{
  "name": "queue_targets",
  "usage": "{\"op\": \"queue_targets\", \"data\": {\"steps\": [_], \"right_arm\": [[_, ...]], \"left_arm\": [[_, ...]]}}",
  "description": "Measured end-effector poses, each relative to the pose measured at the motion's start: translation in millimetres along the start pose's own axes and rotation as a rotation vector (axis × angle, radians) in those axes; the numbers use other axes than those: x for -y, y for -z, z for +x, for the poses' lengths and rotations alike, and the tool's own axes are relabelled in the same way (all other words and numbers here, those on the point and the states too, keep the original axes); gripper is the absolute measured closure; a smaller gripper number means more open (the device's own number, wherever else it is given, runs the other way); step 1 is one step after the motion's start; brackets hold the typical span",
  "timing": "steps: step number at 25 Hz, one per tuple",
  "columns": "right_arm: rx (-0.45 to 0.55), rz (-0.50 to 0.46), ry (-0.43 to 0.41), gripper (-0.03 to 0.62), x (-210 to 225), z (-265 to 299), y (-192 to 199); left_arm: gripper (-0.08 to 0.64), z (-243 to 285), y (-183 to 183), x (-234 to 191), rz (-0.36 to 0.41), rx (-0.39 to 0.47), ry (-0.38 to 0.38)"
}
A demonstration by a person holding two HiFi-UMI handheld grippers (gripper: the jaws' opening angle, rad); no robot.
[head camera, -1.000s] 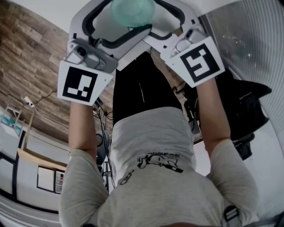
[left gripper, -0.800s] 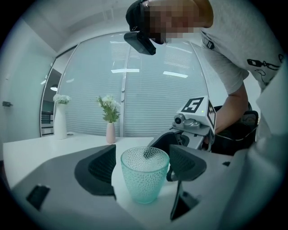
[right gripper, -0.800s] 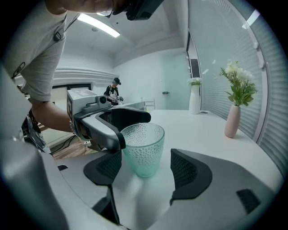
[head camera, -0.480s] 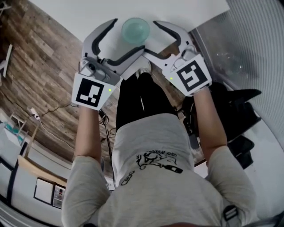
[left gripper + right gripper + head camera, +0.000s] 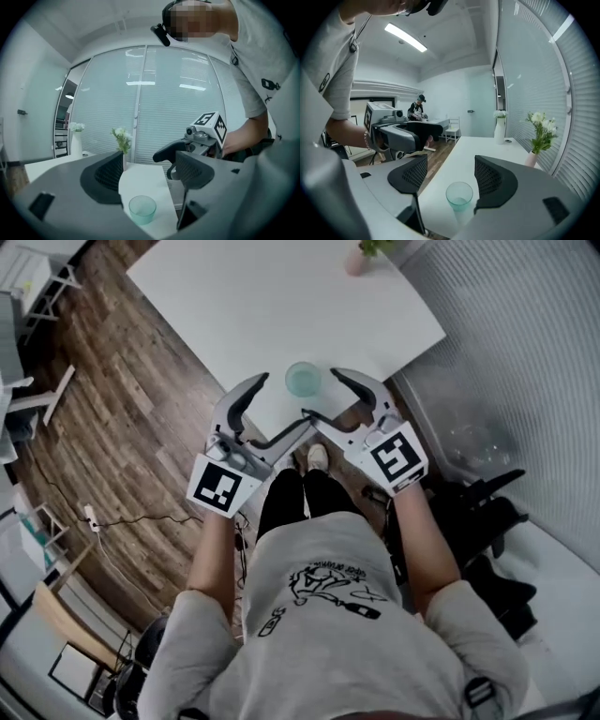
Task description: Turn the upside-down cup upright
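Left gripper view shows the left gripper (image 5: 150,172) with its jaws wide apart and gripping nothing. The pale green cup (image 5: 142,209) stands mouth-up just beyond them, near the edge of the white table (image 5: 145,187). The right gripper (image 5: 451,177) is likewise spread and empty on the cup's other side, so the two pairs of jaws flank it without touching. Farther along the table stand a pink vase of flowers (image 5: 532,158) and a white vase (image 5: 499,130), with slatted blinds (image 5: 562,93) alongside and wooden floor (image 5: 141,409) below.
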State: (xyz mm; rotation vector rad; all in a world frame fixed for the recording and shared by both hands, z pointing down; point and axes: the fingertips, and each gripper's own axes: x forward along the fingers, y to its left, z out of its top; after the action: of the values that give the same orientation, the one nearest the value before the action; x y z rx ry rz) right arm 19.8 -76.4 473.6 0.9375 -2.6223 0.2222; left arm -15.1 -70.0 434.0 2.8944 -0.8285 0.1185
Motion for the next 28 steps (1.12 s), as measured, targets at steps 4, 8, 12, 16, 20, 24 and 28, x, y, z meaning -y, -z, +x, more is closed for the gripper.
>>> {"op": "queue_targets", "data": {"steps": [4, 8, 12, 16, 20, 24, 28], "right_arm": [[0.051, 0.025, 0.036, 0.315, -5.6, -20.2, -30.2], [0.086, 0.063, 0.065, 0.368, -10.9, -42.5, -58.7], [0.113, 0.076, 0.086, 0.41, -17.0, -59.6, -84.4], [0.152, 0.108, 0.086, 0.461, -22.8, -72.2, -111.4], [0.196, 0.117, 0.078, 0.499, -33.4, -83.5, -134.1], [0.225, 0.149, 0.081, 0.523, -46.6, -95.8, -149.3], [0.256, 0.146, 0.068, 0.532, -57.9, -103.7, -167.6]], "left_arm": [[0.249, -13.5, -33.8, 1.8, -0.017, 0.04, -0.034], [0.301, -30.5, -66.9, 12.2, -0.024, 0.068, -0.063], [0.4, -49.3, -89.2, 9.5, -0.071, 0.066, -0.155], [0.471, -58.9, -114.3, 12.9, -0.102, 0.109, -0.172], [0.523, -60.0, -133.5, 25.8, -0.113, 0.142, -0.165], [0.554, -66.2, -146.5, 41.4, -0.145, 0.168, -0.185], [0.557, -70.9, -160.4, 53.9, -0.154, 0.185, -0.181]]}}
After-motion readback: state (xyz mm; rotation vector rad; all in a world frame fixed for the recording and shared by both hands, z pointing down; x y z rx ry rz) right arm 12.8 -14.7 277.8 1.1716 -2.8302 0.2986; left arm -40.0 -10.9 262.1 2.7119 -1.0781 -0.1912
